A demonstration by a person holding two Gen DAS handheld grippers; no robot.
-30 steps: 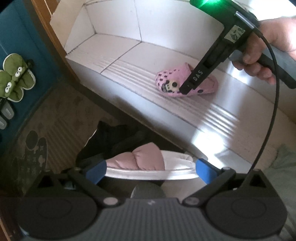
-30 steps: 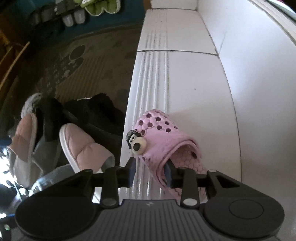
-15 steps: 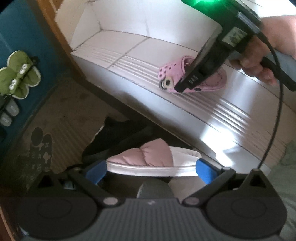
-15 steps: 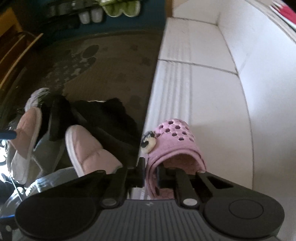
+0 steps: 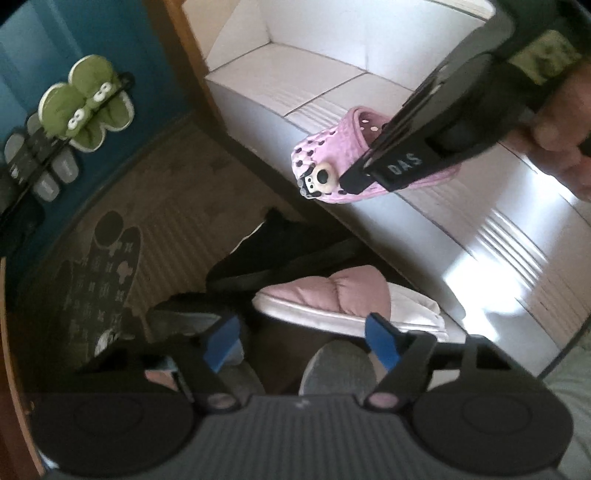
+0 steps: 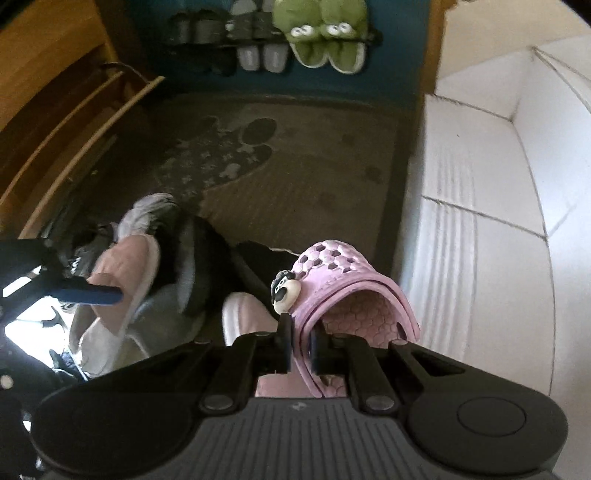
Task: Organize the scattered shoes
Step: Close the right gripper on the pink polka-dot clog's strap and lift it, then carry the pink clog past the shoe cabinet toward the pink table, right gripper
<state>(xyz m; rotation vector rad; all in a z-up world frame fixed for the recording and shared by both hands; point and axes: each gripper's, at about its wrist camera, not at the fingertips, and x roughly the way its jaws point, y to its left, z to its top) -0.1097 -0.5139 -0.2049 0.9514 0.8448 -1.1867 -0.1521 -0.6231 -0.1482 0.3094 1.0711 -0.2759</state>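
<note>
A white sofa [image 6: 491, 229] runs along one side of a patterned rug [image 6: 295, 166], and it serves as the landmark here; on the blue wall beyond the rug's far edge a wall rack [image 6: 266, 40] carries paired footwear, including green frog slippers [image 6: 321, 33]. The right tool [image 6: 298, 345] is clenched on the side wall of a pink perforated clog [image 6: 343, 280], which hangs clear of the sofa seat, just off its front edge and above the floor. The clog's long axis runs away from the tool, toe outward toward the rack, charm [image 6: 284, 291] at the toe. On the floor at the foot of the sofa lies a heap of loose footwear, among it a pink quilted slipper [image 5: 340, 295] and dark shoes [image 5: 269, 251]. The left tool [image 5: 301, 341] is poised above that heap; its jaws are closing, with the quilted slipper lying just beyond the blue pads [image 5: 380, 341] and, as far as the views show, not yet pressed. The slipper's long axis lies crosswise to the left tool. Judgement: the left hand is nearer the heap, and the right hand's clog must travel away from the sofa, across the rug, to reach the rack.
</note>
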